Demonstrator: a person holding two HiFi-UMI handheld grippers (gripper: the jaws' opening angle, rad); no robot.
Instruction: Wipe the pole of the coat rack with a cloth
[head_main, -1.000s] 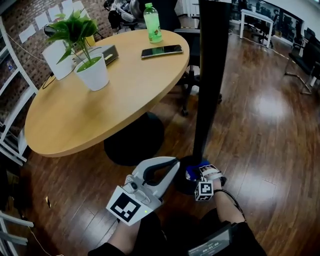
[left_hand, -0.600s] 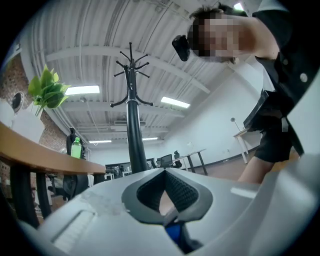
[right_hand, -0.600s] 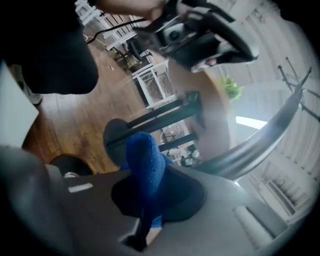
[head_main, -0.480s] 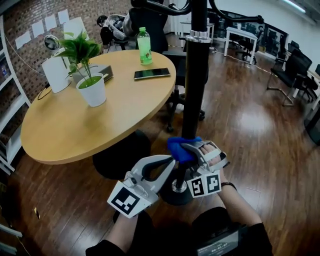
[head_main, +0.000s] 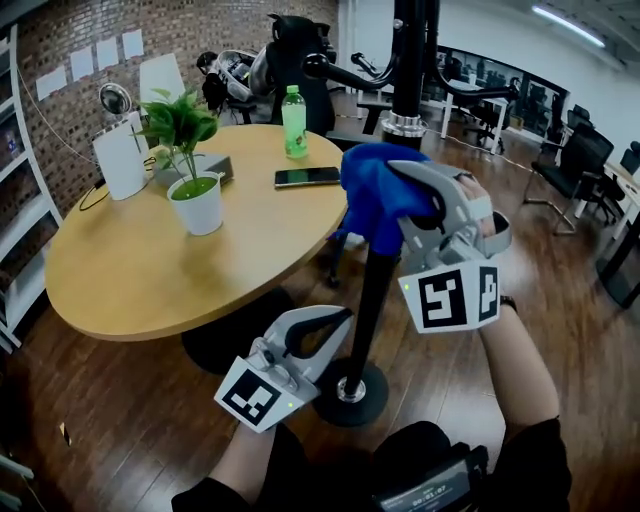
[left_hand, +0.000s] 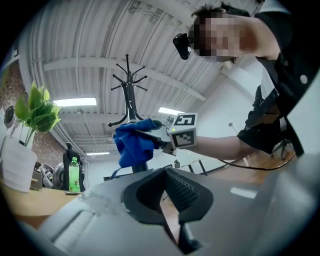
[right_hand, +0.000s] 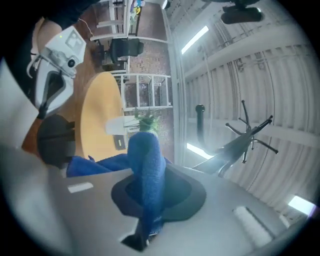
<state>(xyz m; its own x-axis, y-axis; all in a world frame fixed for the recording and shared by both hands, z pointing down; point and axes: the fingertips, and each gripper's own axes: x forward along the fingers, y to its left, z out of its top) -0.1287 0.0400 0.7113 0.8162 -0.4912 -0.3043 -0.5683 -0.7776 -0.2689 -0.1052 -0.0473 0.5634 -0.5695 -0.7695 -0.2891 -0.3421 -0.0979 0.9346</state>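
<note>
The coat rack's black pole (head_main: 366, 300) rises from a round base (head_main: 350, 393) to curved hooks at the top. A blue cloth (head_main: 372, 198) is pressed against the pole about halfway up, with my right gripper (head_main: 405, 190) shut on it. In the right gripper view the cloth (right_hand: 145, 167) hangs out between the jaws. My left gripper (head_main: 340, 322) is low and just left of the pole, shut with nothing in it. From the left gripper view I see the cloth (left_hand: 133, 143) and the rack's hooks (left_hand: 129, 82) above it.
A round wooden table (head_main: 140, 265) stands left of the rack with a potted plant (head_main: 195, 185), a green bottle (head_main: 293, 120) and a phone (head_main: 308, 177) on it. Office chairs stand behind and to the right. The floor is dark wood.
My right gripper has carried the cloth up the pole from near the base to about mid-height. The left gripper has stayed low beside the pole.
</note>
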